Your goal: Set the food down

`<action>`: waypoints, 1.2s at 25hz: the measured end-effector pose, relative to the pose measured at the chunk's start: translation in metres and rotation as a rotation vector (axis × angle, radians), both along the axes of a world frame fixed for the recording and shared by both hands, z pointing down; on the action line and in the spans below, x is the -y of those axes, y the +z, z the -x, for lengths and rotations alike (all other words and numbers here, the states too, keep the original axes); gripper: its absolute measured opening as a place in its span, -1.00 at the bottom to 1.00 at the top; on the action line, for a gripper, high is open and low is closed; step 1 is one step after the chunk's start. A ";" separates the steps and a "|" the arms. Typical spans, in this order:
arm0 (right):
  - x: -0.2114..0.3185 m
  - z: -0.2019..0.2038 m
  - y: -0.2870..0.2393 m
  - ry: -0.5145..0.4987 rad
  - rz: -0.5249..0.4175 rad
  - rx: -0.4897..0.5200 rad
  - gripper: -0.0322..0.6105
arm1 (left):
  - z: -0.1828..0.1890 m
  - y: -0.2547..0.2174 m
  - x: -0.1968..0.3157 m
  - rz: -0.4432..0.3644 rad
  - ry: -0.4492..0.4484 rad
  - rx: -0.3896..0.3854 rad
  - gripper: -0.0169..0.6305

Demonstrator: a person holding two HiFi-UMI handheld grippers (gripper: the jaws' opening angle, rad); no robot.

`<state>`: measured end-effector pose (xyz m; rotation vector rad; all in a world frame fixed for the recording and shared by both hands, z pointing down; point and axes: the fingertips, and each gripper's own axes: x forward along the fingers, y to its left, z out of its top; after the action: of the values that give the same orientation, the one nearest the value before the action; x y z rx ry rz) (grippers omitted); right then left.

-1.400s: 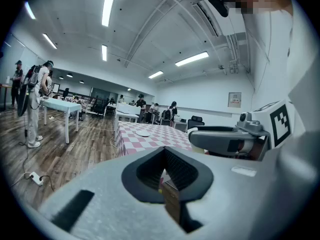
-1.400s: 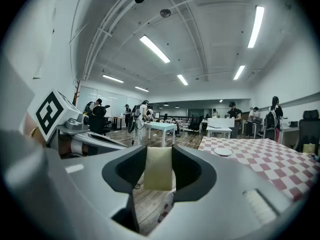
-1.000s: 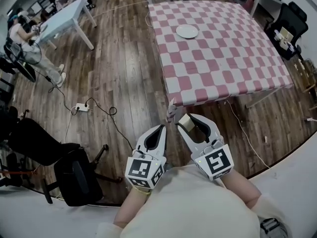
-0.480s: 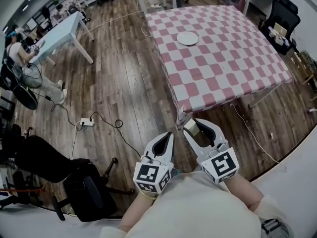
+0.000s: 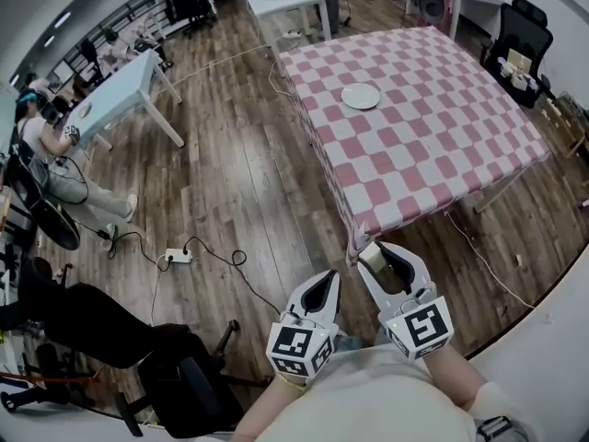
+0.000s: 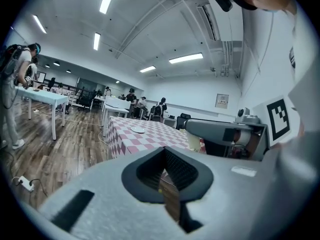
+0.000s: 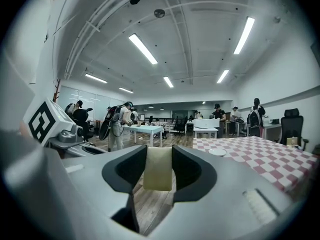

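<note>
A table in a red-and-white checked cloth carries one white plate, and on the wood floor beside it lies a power strip.

The tablecloth is soft checked fabric, folding at its near corner. The floor is glossy wood plank. The right gripper looks like matt grey plastic; the food is pale, matt and smooth.

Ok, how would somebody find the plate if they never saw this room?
Look for the big table covered in red-and-white squares. Toward its far side lies the plate. It is small, round and plain white, the only thing on those squares.
</note>
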<state>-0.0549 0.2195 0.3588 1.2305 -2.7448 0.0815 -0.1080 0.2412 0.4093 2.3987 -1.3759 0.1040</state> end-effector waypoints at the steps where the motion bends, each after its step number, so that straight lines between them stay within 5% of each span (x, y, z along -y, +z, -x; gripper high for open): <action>1: 0.002 -0.001 0.000 0.007 0.007 0.004 -0.38 | 0.001 -0.001 0.002 0.001 -0.001 -0.006 -0.95; 30: 0.191 -0.083 -0.021 -0.048 0.029 0.017 -0.38 | -0.068 -0.024 0.190 -0.020 -0.057 -0.012 -0.95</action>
<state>0.0282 0.0287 0.3382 1.1610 -2.7762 0.1268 -0.0405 0.0517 0.3854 2.3699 -1.4448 0.0611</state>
